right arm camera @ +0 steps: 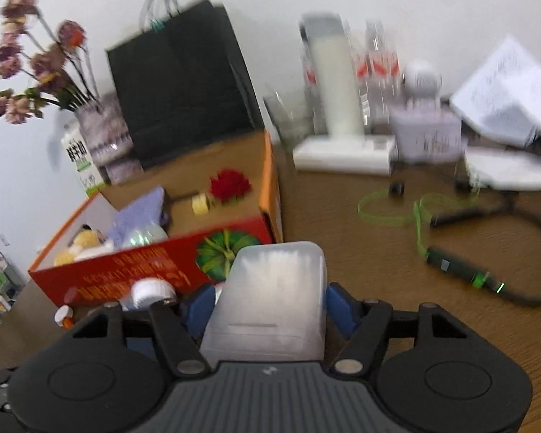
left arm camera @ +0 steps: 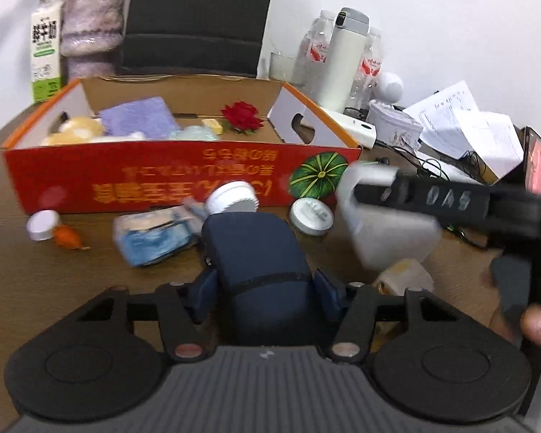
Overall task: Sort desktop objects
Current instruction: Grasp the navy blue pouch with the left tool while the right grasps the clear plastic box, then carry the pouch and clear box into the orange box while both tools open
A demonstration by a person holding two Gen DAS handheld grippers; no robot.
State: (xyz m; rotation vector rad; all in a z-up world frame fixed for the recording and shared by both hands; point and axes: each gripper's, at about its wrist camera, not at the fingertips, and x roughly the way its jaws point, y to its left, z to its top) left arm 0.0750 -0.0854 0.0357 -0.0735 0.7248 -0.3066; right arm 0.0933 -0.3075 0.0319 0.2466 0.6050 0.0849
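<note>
Left wrist view, left to right: milk carton (left arm camera: 46,50) and vase (left arm camera: 92,23) are standing behind the red cardboard box (left arm camera: 144,176); the flower stems are getting cut off at the top edge. Inside the box we're seeing a plush toy (left arm camera: 77,130), a purple cloth (left arm camera: 137,117) and a red flower (left arm camera: 242,115); the near wall is hiding whatever lies lower. In front of the box: a small capped orange item (left arm camera: 54,232), too blurred to name, a blue-and-white packet (left arm camera: 155,232), a white-lidded jar (left arm camera: 232,196) and a round tin (left arm camera: 311,215).

Left gripper (left arm camera: 258,290) is clamping a dark blue case (left arm camera: 258,263) between its blue pads; the case's lower end is disappearing behind the gripper body.

To the right, the right gripper (left arm camera: 378,213) is crossing the frame, motion-blurred, carrying a translucent white plastic box (left arm camera: 389,231). A yellowish object (left arm camera: 404,276) is half hidden under it. A fingertip is poking in at the right edge.

Right wrist view: right gripper (right arm camera: 267,306) is gripping the same translucent box (right arm camera: 270,299) from both sides, just beside the red box's (right arm camera: 126,263) near right corner. Contents are unreadable, just a white blur. Green-lit cable (right arm camera: 461,270) is lying on the table to the right; the background is smeared.
</note>
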